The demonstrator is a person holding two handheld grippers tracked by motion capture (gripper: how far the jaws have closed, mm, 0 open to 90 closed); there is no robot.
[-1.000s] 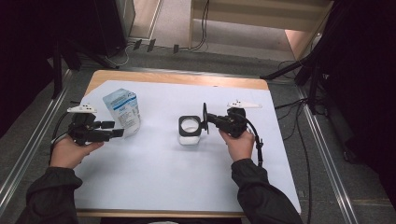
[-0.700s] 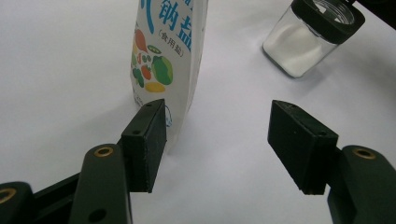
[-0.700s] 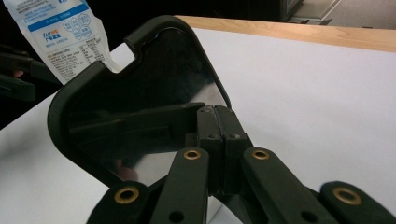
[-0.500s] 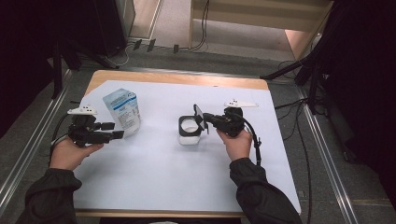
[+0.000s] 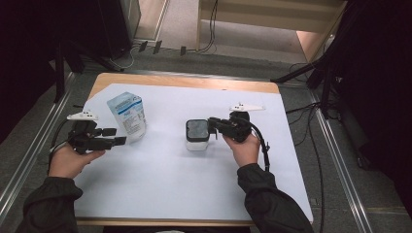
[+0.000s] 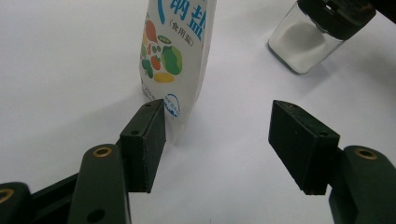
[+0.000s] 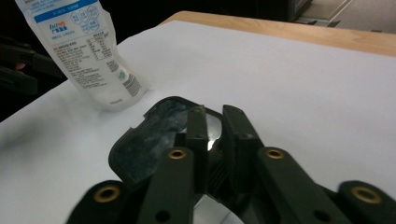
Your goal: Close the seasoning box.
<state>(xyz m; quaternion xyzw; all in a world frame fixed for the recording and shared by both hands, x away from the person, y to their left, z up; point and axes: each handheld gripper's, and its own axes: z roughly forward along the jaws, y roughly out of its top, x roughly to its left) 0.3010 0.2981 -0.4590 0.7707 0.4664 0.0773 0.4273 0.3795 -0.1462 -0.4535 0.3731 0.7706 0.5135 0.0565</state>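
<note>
1. The right gripper (image 5: pixel 214 127) lies level and points left at the dark lid (image 7: pixel 154 135) of a small jar (image 5: pixel 197 138). Its jaws stand close together with a thin gap, right at the lid's edge. They have just been opening a little. It is hard to tell if the pads still press on the lid.
2. The left gripper (image 5: pixel 116 137) has its jaws wide apart with nothing between them. One pad (image 6: pixel 147 144) sits just beside the bottom corner of the salt bag (image 6: pixel 175 60).
3. The jar stands near the middle of the table. It is see-through, squarish, and has white powder inside.
4. The salt bag stands upright, well apart from the jar, to its left in the high view. It is soft and shiny, white and blue, with little pictures of vegetables.
5. There is lots of bare room in front of both things, toward the person.
6. A smooth white sheet (image 5: pixel 175 194) covers the table. A strip of brown wood (image 5: pixel 194 82) shows at the far edge.
7. Around the table the floor (image 5: pixel 335 160) is grey, with metal rails and black cables.
</note>
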